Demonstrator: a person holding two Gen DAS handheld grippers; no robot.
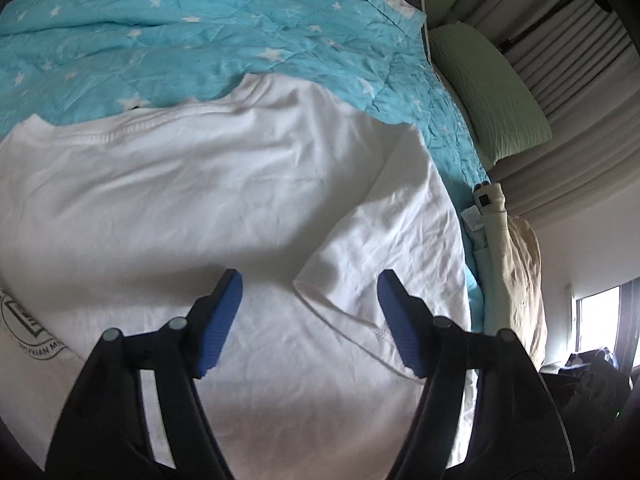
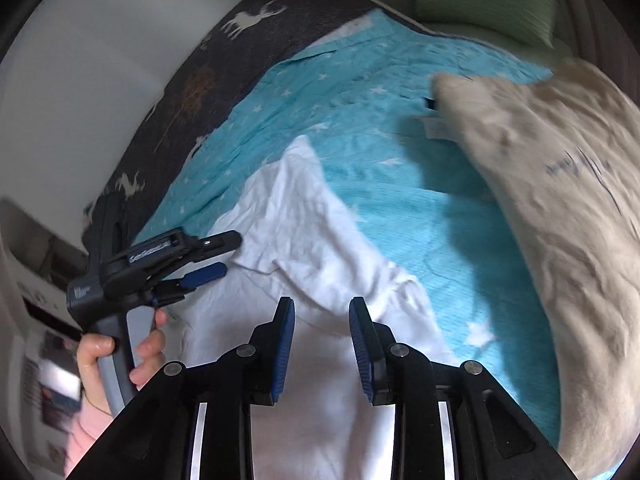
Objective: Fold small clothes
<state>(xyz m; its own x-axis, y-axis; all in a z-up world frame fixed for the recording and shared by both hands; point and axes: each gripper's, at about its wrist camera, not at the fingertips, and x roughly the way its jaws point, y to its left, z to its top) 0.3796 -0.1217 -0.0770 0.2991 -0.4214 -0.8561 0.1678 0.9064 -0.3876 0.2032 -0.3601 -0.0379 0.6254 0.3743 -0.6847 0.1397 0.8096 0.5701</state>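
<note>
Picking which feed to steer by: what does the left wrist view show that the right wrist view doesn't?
Only left wrist: the white cotton T-shirt's ribbed collar, folded-in sleeve and round black print.

Only right wrist: the left gripper in a hand, a dark deer-print blanket.

Both: shirt, turquoise star quilt, beige garment, green pillow.

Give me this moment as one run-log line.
left gripper: open above sleeve | right gripper: open, empty | white T-shirt: on blue quilt | sleeve folded inward
</note>
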